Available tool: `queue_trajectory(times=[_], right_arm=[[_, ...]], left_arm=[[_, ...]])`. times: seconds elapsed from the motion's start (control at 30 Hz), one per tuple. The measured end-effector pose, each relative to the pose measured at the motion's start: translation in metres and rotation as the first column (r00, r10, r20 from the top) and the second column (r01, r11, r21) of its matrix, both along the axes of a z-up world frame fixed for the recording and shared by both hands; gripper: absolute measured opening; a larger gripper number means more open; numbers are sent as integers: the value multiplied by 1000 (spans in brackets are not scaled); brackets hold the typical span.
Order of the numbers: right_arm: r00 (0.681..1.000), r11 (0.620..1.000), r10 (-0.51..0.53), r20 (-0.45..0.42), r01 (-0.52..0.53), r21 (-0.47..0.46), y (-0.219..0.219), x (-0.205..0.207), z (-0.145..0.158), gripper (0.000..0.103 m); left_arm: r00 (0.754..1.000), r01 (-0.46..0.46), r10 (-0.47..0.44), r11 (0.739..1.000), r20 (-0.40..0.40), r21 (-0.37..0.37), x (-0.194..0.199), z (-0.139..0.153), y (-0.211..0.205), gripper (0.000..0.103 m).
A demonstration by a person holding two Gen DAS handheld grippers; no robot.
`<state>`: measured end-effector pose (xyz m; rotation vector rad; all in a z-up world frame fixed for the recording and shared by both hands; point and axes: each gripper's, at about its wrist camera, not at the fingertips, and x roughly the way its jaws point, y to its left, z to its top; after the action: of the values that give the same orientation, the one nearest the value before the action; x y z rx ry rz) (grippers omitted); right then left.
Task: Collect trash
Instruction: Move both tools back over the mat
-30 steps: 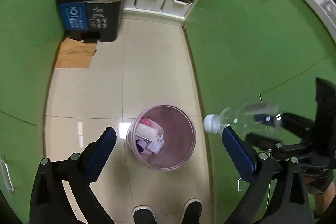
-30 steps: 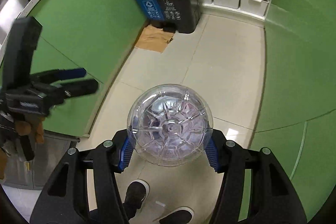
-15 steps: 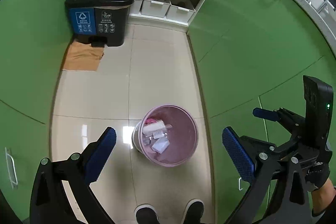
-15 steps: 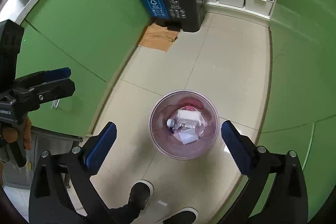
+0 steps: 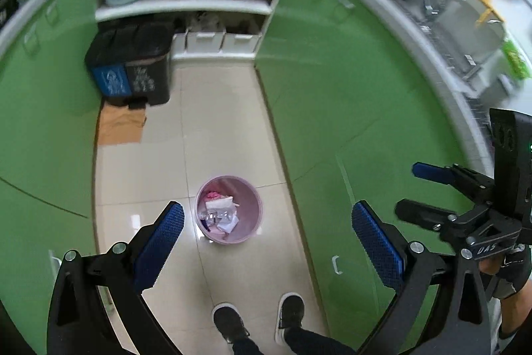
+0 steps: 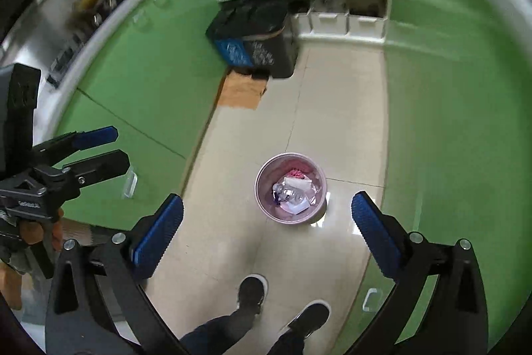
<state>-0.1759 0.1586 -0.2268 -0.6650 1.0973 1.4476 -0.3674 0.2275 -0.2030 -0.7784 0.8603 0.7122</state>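
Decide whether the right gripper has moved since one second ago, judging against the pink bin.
Yes. The right gripper has risen away from the pink bin, which now looks smaller on the floor, and its open jaws no longer hold the clear bottle, now lying in the bin.

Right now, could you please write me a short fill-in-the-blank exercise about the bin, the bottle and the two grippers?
1. The clear bottle lies inside the ____ bin.
2. The right gripper is ____ and holds nothing.
3. The left gripper has its fingers spread and is ____.
4. The brown cardboard lies flat on the ____.

Missing words: pink; open; empty; floor
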Motion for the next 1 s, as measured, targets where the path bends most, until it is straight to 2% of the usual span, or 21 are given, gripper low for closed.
queue_trajectory(times=[0.1,0.2,0.3,0.4,0.47,0.57,0.73,0.83,1.0], right_arm=[[997,997,-75,17,74,32,-37,15,61,100],[988,987,-151,39,148,66,-73,33,103,100],[968,966,-247,52,242,90,-114,59,133,100],[929,928,-364,62,356,115,-161,90,154,100],[901,900,-428,69,417,125,-187,108,161,100],[841,842,-535,82,523,132,-235,142,169,100],[771,777,-628,101,616,128,-298,187,173,100],[748,754,-656,99,643,131,-326,211,172,100],[744,750,-660,104,648,132,-348,250,171,100]], left_arm=[[999,46,-46,999,-2,24,12,51,-17,97],[994,111,-111,992,-8,53,31,92,-33,97],[981,195,-196,978,-2,72,58,121,-55,97],[963,270,-271,958,-3,97,85,137,-74,97],[944,327,-329,939,1,111,109,145,-88,97],[917,394,-398,911,4,119,142,152,-109,97],[868,492,-497,861,7,127,206,159,-148,97],[840,539,-543,832,-3,135,249,161,-177,97],[814,577,-580,805,-28,139,308,154,-208,97]])
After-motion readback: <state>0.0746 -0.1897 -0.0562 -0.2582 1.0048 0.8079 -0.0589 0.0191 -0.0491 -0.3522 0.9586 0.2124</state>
